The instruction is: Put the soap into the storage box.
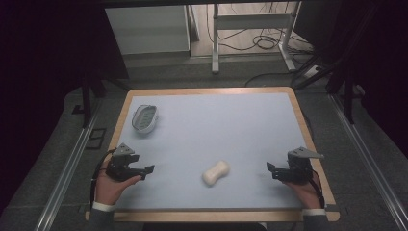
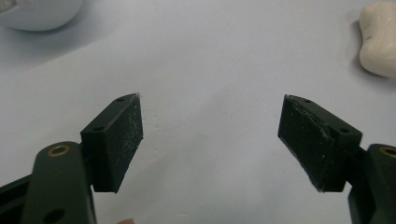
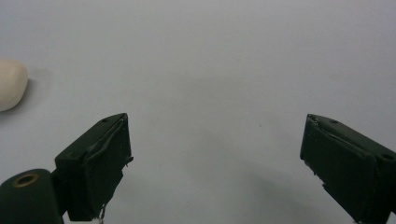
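1. Soap bar, pale and pinched at the waist, lies flat on the blue worktop near the front edge, roughly midway between the two hands and touched by neither.
2. A soap dish, oval and ribbed inside, sits well apart from it toward the far left corner, with nothing in it.
3. The left hand-held gripper rests low at the front left, its jaws spread wide with bare worktop between them; in the left gripper view the soap bar shows off to the upper right, and the rim of the soap dish at the upper left.
4. The right hand-held gripper sits at the front right, jaws likewise wide and holding nothing.
5. Judged from this, nothing is picked up yet: the reach, the grasp and any placing are all left to do.
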